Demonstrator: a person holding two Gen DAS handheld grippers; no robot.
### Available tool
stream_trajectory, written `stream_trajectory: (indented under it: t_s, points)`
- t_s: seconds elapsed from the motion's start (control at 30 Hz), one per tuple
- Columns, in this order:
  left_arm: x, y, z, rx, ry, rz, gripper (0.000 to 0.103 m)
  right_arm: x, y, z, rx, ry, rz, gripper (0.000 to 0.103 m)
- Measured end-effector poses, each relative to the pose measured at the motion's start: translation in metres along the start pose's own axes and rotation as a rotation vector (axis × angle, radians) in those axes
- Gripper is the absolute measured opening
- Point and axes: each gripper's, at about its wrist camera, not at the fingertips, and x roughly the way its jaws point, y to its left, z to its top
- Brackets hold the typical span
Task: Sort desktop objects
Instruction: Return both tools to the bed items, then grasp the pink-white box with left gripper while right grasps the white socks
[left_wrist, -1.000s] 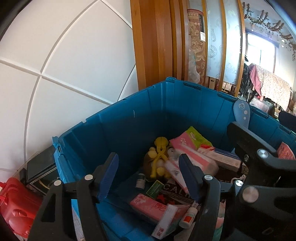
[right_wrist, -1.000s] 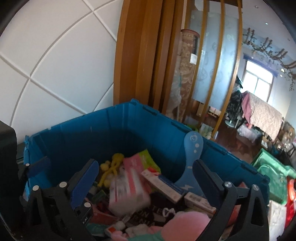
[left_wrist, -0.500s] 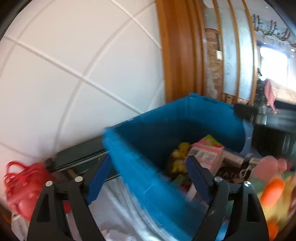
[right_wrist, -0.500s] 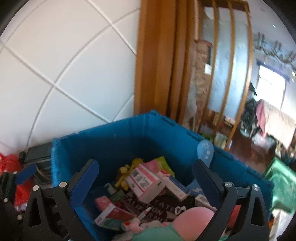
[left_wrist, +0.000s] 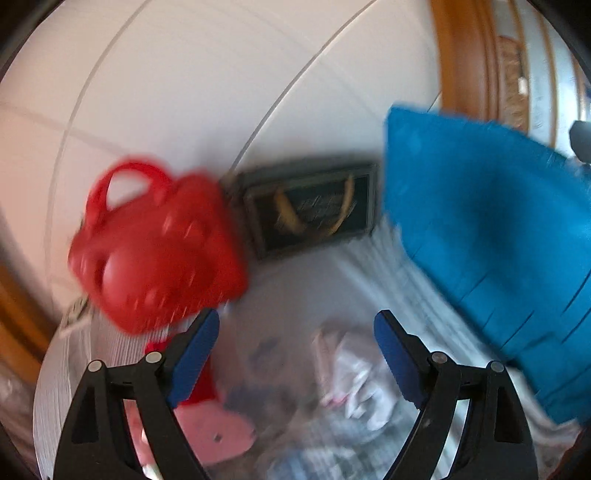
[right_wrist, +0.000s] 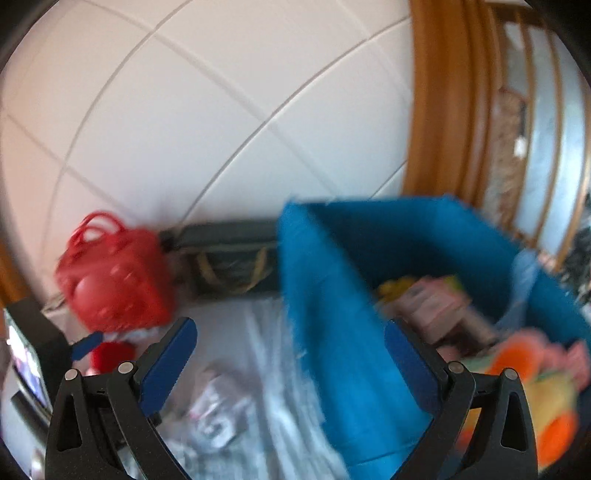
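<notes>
Everything is motion-blurred. My left gripper (left_wrist: 293, 321) is open with nothing between its blue pads. It hangs over a white striped cloth (left_wrist: 295, 288) where a crumpled pale packet (left_wrist: 351, 369) and a flat pink item (left_wrist: 210, 428) lie. The blue bin (left_wrist: 480, 221) stands to its right. My right gripper (right_wrist: 290, 326) is open too, with the blue bin's (right_wrist: 332, 295) left wall running between its fingers, untouched. Inside the bin I see a pink box (right_wrist: 432, 302), a yellow toy (right_wrist: 399, 286) and an orange and pink plush (right_wrist: 535, 376).
A red handbag (left_wrist: 155, 251) (right_wrist: 114, 280) and a dark box with tan handles (left_wrist: 310, 206) (right_wrist: 229, 258) stand against the white tiled wall. A wooden door frame (right_wrist: 432, 110) rises behind the bin. A pale packet (right_wrist: 214, 402) lies left of the bin.
Both views have swung left, from the bin's inside to the cloth beside it. The left gripper has left the bin and dropped lower, with its jaws wider than a second ago.
</notes>
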Motion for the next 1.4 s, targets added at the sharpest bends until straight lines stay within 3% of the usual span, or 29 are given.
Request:
stream_trajectory:
  t_s: [0.23,0.43,0.5,0.57,0.77,0.83,0.87,0.9,1.1,1.27,1.33,1.4]
  points:
    - [0.038,0.035,-0.064,-0.034,0.133,0.04,0.086,0.076,0.021,-0.067,0.063,0.174,0.056,0.103]
    - [0.072,0.037,-0.092,-0.065,0.214,0.026,0.086,0.15,0.03,-0.121,0.061,0.36,0.065,0.102]
    - [0.084,0.037,-0.094,-0.07,0.228,0.024,0.086,0.172,0.036,-0.132,0.062,0.411,0.089,0.081]
    - [0.096,0.038,-0.095,-0.078,0.243,0.019,0.086,0.191,0.043,-0.139,0.073,0.449,0.117,0.077]
    - [0.126,0.029,-0.093,-0.091,0.273,-0.011,0.086,0.233,0.067,-0.151,0.081,0.492,0.188,0.077]
    - [0.132,0.023,-0.09,-0.095,0.274,-0.029,0.086,0.248,0.071,-0.156,0.076,0.523,0.19,0.063]
    - [0.134,0.02,-0.088,-0.095,0.27,-0.037,0.086,0.255,0.072,-0.16,0.064,0.546,0.173,0.037]
    - [0.136,0.015,-0.085,-0.092,0.265,-0.048,0.086,0.259,0.069,-0.163,0.056,0.559,0.157,0.024]
    - [0.156,-0.018,-0.071,-0.063,0.279,-0.116,0.086,0.25,0.04,-0.161,0.057,0.531,0.084,0.02]
    - [0.175,-0.035,-0.075,-0.05,0.336,-0.137,0.085,0.243,0.026,-0.162,0.084,0.521,0.108,0.02]
    - [0.18,-0.036,-0.08,-0.042,0.346,-0.135,0.075,0.242,0.023,-0.164,0.11,0.522,0.122,0.021]
    - [0.178,-0.037,-0.081,-0.033,0.329,-0.148,0.055,0.237,0.021,-0.161,0.123,0.51,0.131,0.022]
